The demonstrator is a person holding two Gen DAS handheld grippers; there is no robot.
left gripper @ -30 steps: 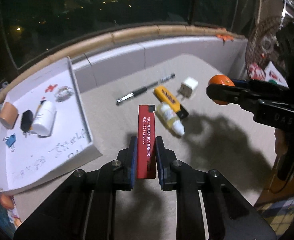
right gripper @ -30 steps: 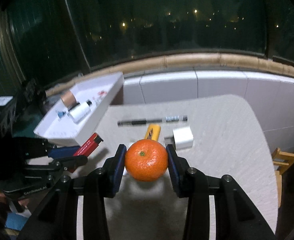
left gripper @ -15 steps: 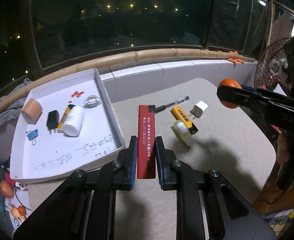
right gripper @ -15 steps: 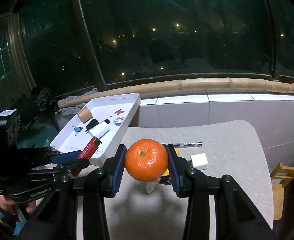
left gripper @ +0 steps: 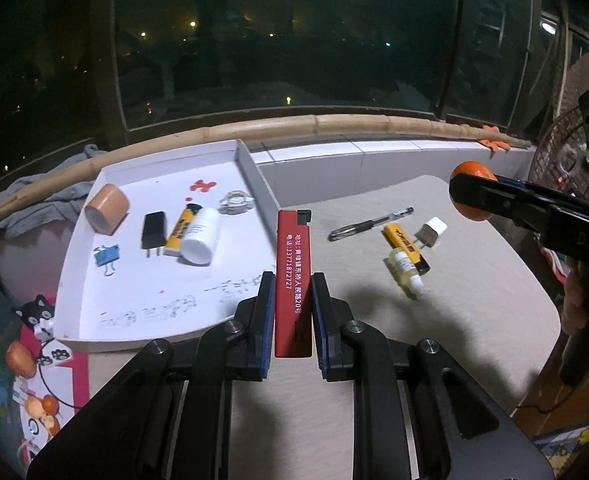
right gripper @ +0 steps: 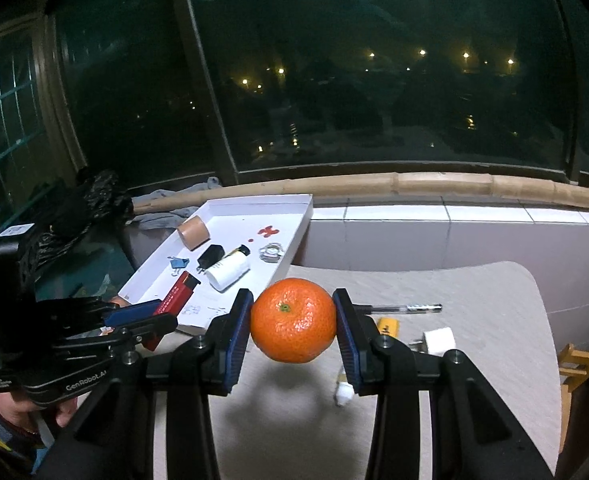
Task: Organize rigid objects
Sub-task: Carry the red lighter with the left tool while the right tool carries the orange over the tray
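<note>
The sorting looks roughly half done, judging by what already lies in the shallow white cardboard tray [left gripper: 250, 176] at the left of the table: a tan roll of tape [left gripper: 106, 209] at its far left, a small black plug adapter [left gripper: 153, 230], a yellow-and-black tube [left gripper: 179, 231] touching a white cylindrical bottle [left gripper: 200, 235], a blue binder clip [left gripper: 106, 255] nearer the viewer, and a small clear glass dish [left gripper: 235, 202] towards the far right wall. Two pieces are in transit. The left gripper [left gripper: 291, 304] is clamped on a flat red rectangular lighter with white printed text [left gripper: 293, 276], held upright in the air just at the tray's near right corner; from the right wrist view the lighter appears to reach over the tray's near edge. The right gripper [right gripper: 293, 320] is closed on a round orange tangerine [right gripper: 293, 319], carried above the pale beige textured tabletop [left gripper: 474, 320] to the right of the tray. Left on the table, well apart from the tray, are a black-and-clear pen [left gripper: 370, 224], a second yellow-and-black tube [left gripper: 404, 244], a small pale-yellow dropper bottle with a white cap [left gripper: 404, 276] touching that tube, and a white cube charger plug [left gripper: 430, 232] just beside it. So, by my reckoning, the two held items need setting down in the tray, then four more pieces remain to be fetched.
</note>
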